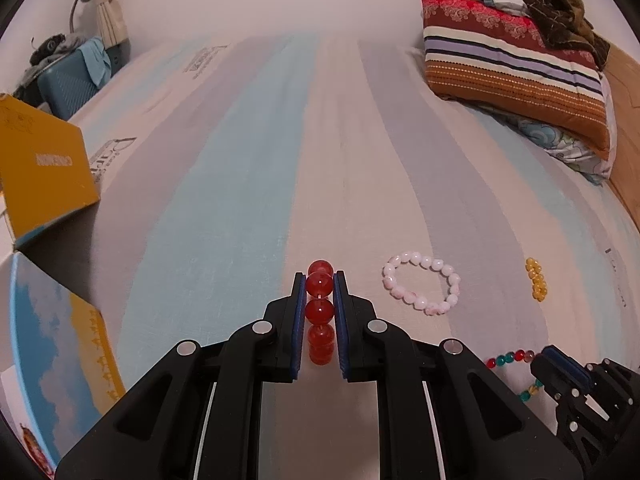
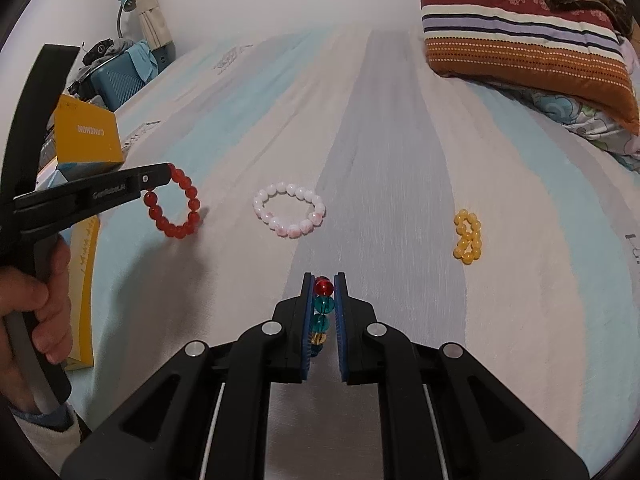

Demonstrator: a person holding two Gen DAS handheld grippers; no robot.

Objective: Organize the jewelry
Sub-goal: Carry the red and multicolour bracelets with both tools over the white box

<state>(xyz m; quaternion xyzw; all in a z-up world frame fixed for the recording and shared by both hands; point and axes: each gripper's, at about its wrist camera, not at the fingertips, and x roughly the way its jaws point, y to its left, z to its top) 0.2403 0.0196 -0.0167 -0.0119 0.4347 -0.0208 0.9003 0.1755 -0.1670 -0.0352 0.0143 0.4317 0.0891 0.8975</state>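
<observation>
While the left gripper [image 1: 320, 280] is clamped on the red round-bead bracelet [image 2: 174, 204] above the striped bedsheet [image 2: 384, 128], the right gripper [image 2: 323, 280] pinches the multicoloured glass-bead bracelet [image 2: 322, 304].

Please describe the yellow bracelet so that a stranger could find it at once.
On the striped bed sheet, look right of the pink bracelet, toward the pillow side. The yellow bracelet lies there alone, twisted into a figure eight, not an open ring.
</observation>
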